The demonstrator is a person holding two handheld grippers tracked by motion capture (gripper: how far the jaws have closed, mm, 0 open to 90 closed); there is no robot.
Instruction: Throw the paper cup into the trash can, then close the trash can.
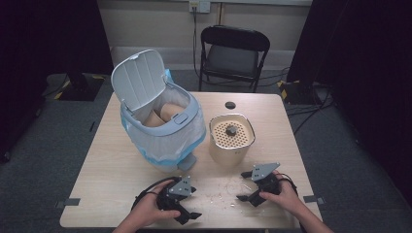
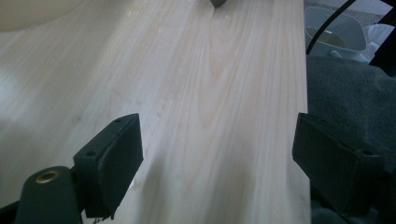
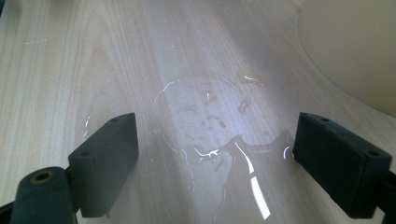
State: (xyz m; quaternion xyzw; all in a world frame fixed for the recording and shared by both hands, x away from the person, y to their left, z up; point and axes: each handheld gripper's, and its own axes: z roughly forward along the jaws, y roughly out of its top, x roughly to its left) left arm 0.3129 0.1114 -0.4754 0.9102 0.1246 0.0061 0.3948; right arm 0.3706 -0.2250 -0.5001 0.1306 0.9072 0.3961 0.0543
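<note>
High view: both grippers sit at the bottom centre of the table (image 1: 111, 160), left gripper (image 1: 187, 208) and right gripper (image 1: 247, 190) each wide and empty, with the spill (image 1: 221, 191) between them; bin (image 1: 163, 121) and pot (image 1: 231, 138) stand above. Left gripper view: bare wood between the jaws, so swing it toward the wet patch. Right gripper view: spill (image 3: 210, 126) dead centre, pot wall upper right — likely needs a cloth first; don't drag the pads through it.

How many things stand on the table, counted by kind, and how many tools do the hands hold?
Bin with open lid and plastic liner: 1
Beige container with perforated top: 1
Hand-held tools, left tool and right tool: 2
Total: 4
</note>
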